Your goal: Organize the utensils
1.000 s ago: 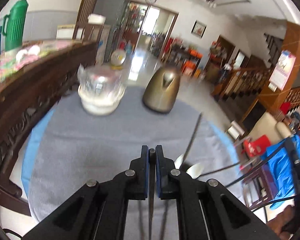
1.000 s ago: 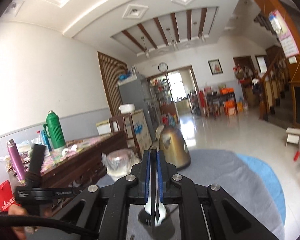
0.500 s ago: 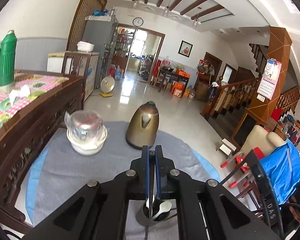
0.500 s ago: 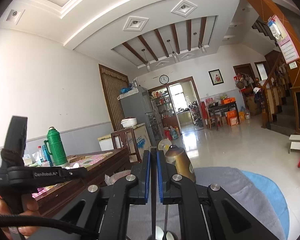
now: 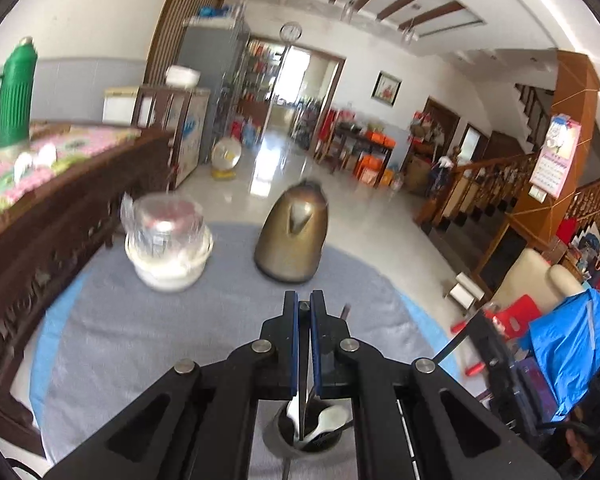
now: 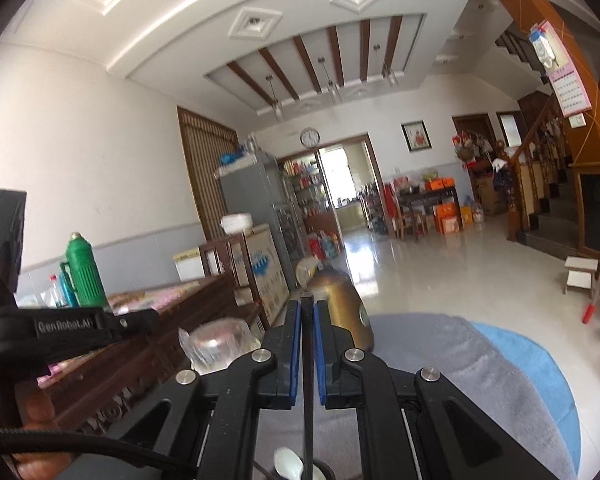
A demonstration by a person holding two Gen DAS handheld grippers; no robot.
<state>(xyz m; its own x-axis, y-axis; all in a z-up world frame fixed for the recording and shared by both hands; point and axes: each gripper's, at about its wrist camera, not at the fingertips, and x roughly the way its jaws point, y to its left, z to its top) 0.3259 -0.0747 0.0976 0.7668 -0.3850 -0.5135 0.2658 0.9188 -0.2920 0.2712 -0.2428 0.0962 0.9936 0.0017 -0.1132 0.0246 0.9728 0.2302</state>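
Lowering thin dark utensils (image 5: 302,368) into round metal holder (image 5: 278,438) with white spoons (image 5: 332,420): left gripper (image 5: 304,308) and right gripper (image 6: 308,312) each pinch one; release remains.

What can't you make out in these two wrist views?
- Left wrist view: the holder cup is partly hidden by the left gripper.
- Right wrist view: the thin black utensil in the right gripper runs off the bottom edge.
- The covered bowl is blurred; contents unreadable.
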